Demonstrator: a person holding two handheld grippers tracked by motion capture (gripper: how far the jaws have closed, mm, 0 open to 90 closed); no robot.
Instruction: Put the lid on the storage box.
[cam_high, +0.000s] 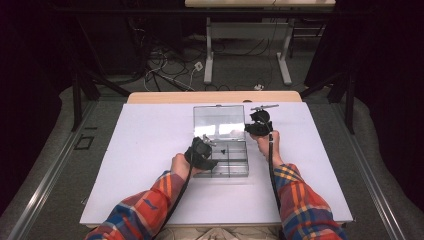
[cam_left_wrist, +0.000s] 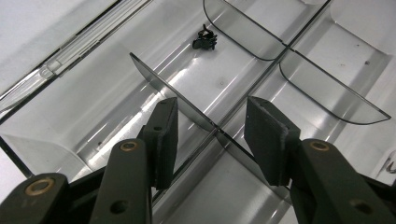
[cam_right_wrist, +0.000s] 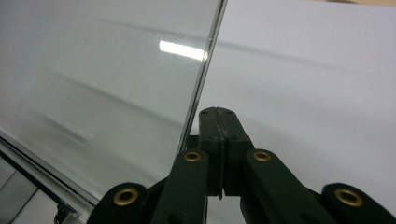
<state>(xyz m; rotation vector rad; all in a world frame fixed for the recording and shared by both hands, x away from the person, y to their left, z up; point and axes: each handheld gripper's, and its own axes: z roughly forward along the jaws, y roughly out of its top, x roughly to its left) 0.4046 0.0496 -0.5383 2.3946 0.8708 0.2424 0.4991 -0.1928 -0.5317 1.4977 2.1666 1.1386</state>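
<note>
A clear plastic compartment box (cam_high: 238, 171) lies open at the middle of the white table, its lid (cam_high: 218, 116) standing up at the back. My left gripper (cam_high: 206, 145) hovers over the box's left side. In the left gripper view my left gripper (cam_left_wrist: 212, 112) is open, its pads straddling a thin clear divider (cam_left_wrist: 177, 95) without pressing it. A small black part (cam_left_wrist: 204, 39) lies in a compartment beyond; it is the dark speck (cam_high: 222, 149) in the high view. My right gripper (cam_high: 253, 129) is shut and empty beside the lid's right edge (cam_right_wrist: 205, 70), jaws (cam_right_wrist: 218, 112) together.
A thin metal tool (cam_high: 265, 107) lies at the table's back right, behind my right gripper. White tabletop (cam_right_wrist: 317, 70) spreads to both sides of the box. Beyond the far edge stand desk legs (cam_high: 208, 55) and floor cables (cam_high: 160, 70).
</note>
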